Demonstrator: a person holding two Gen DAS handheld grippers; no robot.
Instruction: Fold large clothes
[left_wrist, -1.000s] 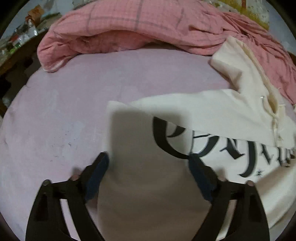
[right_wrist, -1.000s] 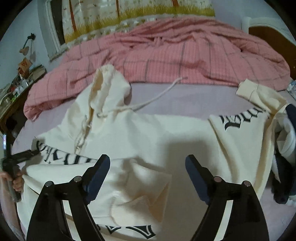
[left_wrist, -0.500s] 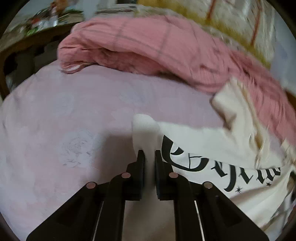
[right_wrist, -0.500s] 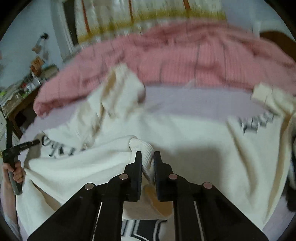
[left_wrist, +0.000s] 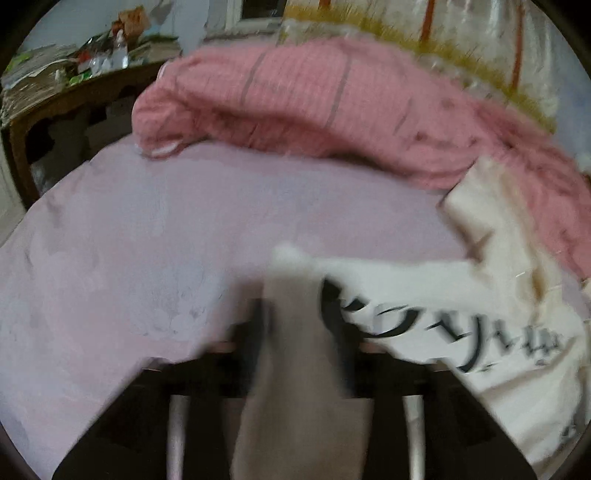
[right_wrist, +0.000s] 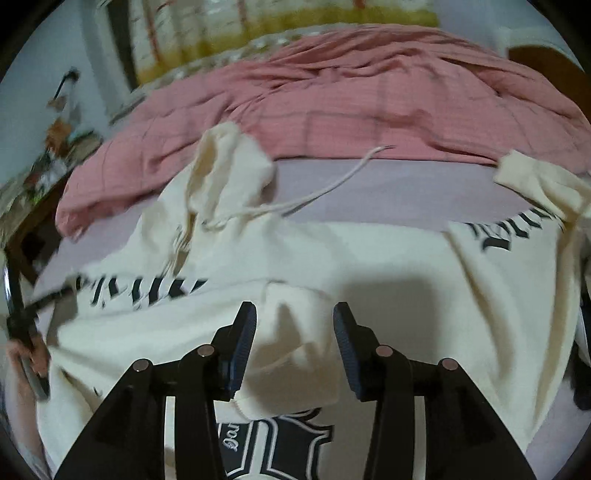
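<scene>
A cream hoodie (right_wrist: 369, 266) with black gothic lettering lies spread on the lilac bed sheet (right_wrist: 406, 192), its hood (right_wrist: 225, 162) toward the pink blanket. In the right wrist view my right gripper (right_wrist: 293, 332) hangs over a folded sleeve cuff (right_wrist: 295, 321). Its jaws are opening, and the cuff lies between the pads without touching them. The left wrist view is blurred. There my left gripper (left_wrist: 299, 332) is also opening, with a strip of the hoodie (left_wrist: 461, 295) rising between its fingers. A hand (right_wrist: 26, 358) holds that gripper at the hoodie's left edge.
A crumpled pink checked blanket (left_wrist: 314, 110) is heaped along the far side of the bed. A wooden desk (left_wrist: 55, 99) with clutter stands beyond the bed's left edge. The hoodie's drawstring (right_wrist: 332, 184) trails over the sheet. Its other sleeve (right_wrist: 535, 181) lies at the right.
Both grippers stood wide open a second ago, then closed on hoodie fabric, and now their jaws have parted again. The right gripper has sunk toward the cuff.
</scene>
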